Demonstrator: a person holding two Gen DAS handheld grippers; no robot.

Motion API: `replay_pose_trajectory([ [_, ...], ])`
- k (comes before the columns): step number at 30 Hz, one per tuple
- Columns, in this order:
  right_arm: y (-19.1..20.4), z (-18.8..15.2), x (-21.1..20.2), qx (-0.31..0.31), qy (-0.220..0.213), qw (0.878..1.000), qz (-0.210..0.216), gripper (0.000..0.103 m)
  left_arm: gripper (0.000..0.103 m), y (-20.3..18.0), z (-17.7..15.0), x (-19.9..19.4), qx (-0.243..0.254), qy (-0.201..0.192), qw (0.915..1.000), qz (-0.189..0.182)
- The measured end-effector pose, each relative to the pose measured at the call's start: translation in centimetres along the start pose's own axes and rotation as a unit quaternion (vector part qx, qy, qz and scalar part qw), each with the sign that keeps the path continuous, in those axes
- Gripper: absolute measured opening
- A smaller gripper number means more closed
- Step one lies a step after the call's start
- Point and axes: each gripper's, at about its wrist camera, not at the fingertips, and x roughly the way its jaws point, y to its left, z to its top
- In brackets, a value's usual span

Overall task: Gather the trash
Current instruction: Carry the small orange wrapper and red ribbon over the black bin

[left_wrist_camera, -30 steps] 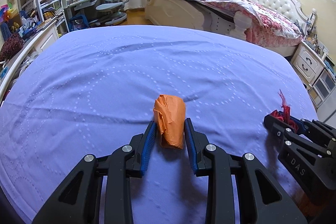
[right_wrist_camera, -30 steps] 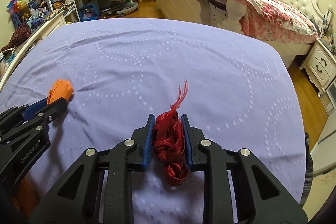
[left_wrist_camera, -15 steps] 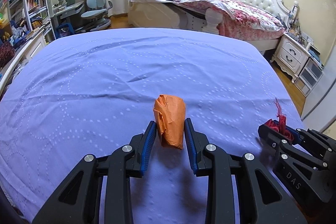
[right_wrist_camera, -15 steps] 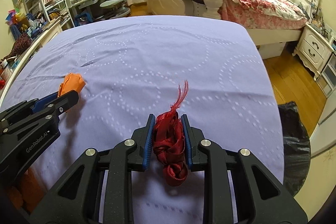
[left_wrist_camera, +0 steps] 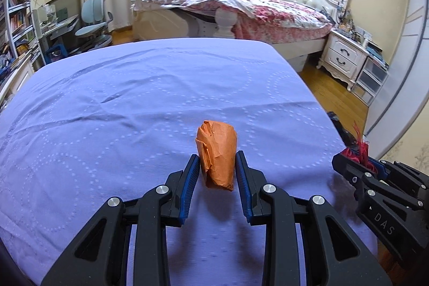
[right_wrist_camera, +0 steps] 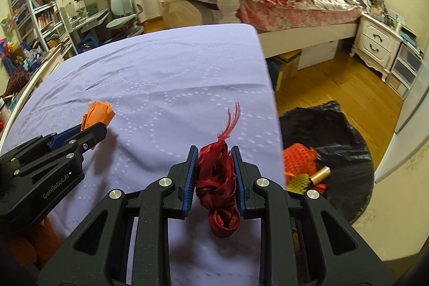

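The left gripper [left_wrist_camera: 217,165] was clamped on a crumpled orange paper wad [left_wrist_camera: 217,153], held clear above the lilac bedspread [left_wrist_camera: 134,103]. The right gripper [right_wrist_camera: 214,170] was clenched on a knotted dark red ribbon bundle [right_wrist_camera: 217,184], its frayed end pointing upward, positioned near the right edge of the bedspread. On the wooden floor [right_wrist_camera: 335,82] just beside the bed lay an open black trash bag [right_wrist_camera: 335,130] holding an orange knitted piece [right_wrist_camera: 299,157], a gold thread spool [right_wrist_camera: 320,173] and a yellow mesh scrap [right_wrist_camera: 297,182]
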Motion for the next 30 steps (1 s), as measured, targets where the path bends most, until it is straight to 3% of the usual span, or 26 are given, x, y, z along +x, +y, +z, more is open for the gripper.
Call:
replay_pose_trajectory([
  [12,-7.2,-0.9,-1.6,0.062,-0.02,0.997,-0.052,0.024,0.031,-6.8,1.0,0.8,0.052,-0.012,0.9976,-0.045],
  [30,-14.2,-0.5,-1.6,0.104,-0.036,0.991,-0.08,0.024,0.031,-14.0,2.0,2.9,0.105,-0.021,0.9914,-0.075],
])
